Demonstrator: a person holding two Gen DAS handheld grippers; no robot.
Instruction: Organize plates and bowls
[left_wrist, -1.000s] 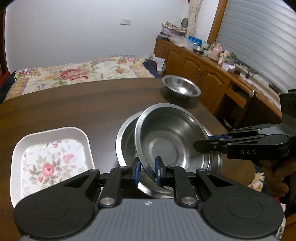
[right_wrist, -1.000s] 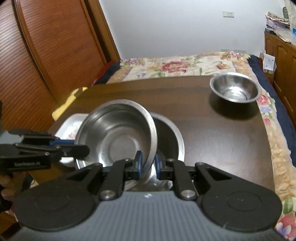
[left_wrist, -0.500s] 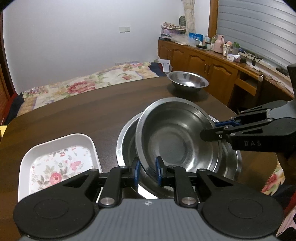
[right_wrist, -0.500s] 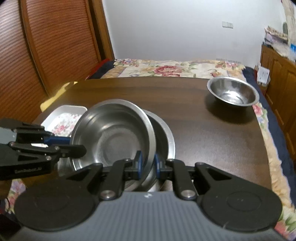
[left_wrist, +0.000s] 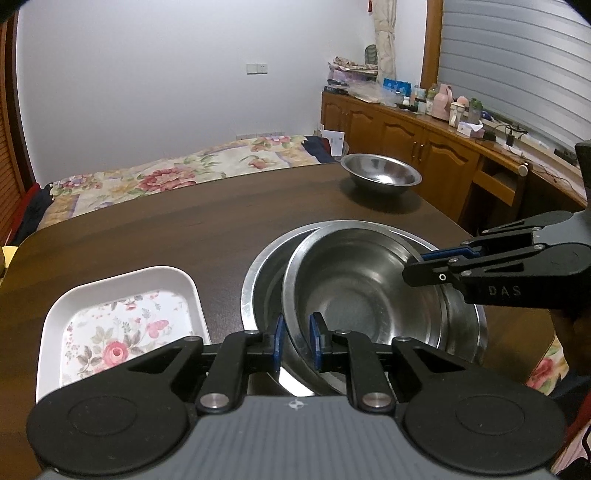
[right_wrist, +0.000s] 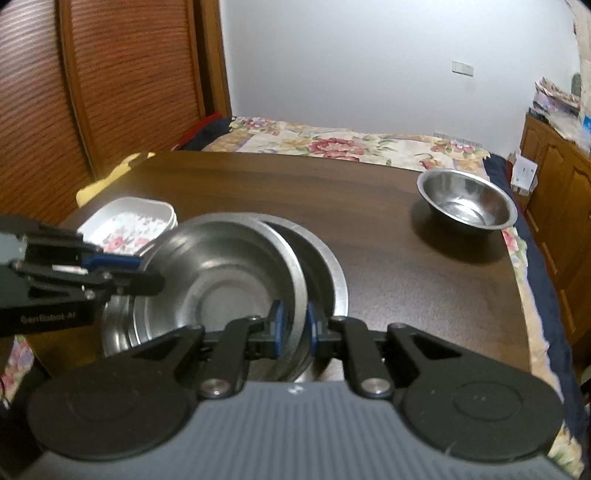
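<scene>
A steel bowl (left_wrist: 365, 295) sits inside a larger steel bowl (left_wrist: 258, 273) on the dark wooden table. My left gripper (left_wrist: 295, 341) is shut on the inner bowl's near rim. My right gripper (right_wrist: 293, 328) is shut on the same bowl (right_wrist: 221, 280) at its opposite rim, and shows from the side in the left wrist view (left_wrist: 436, 266). The larger bowl (right_wrist: 332, 273) lies under it. A smaller steel bowl (left_wrist: 380, 175) stands alone at the far right of the table, also seen in the right wrist view (right_wrist: 467, 203). A white floral square plate (left_wrist: 118, 325) lies to the left.
The table edge (left_wrist: 461, 229) runs close to the right of the bowls. A wooden cabinet (left_wrist: 424, 147) with clutter stands along the right wall. A bed with a floral cover (left_wrist: 166, 177) lies beyond the table. A wooden slatted door (right_wrist: 110, 92) stands at the left.
Both grippers have lowered the inner bowl, which was tilted, so it now sits flatter and deeper in the larger bowl. Both stay shut on its rim.
</scene>
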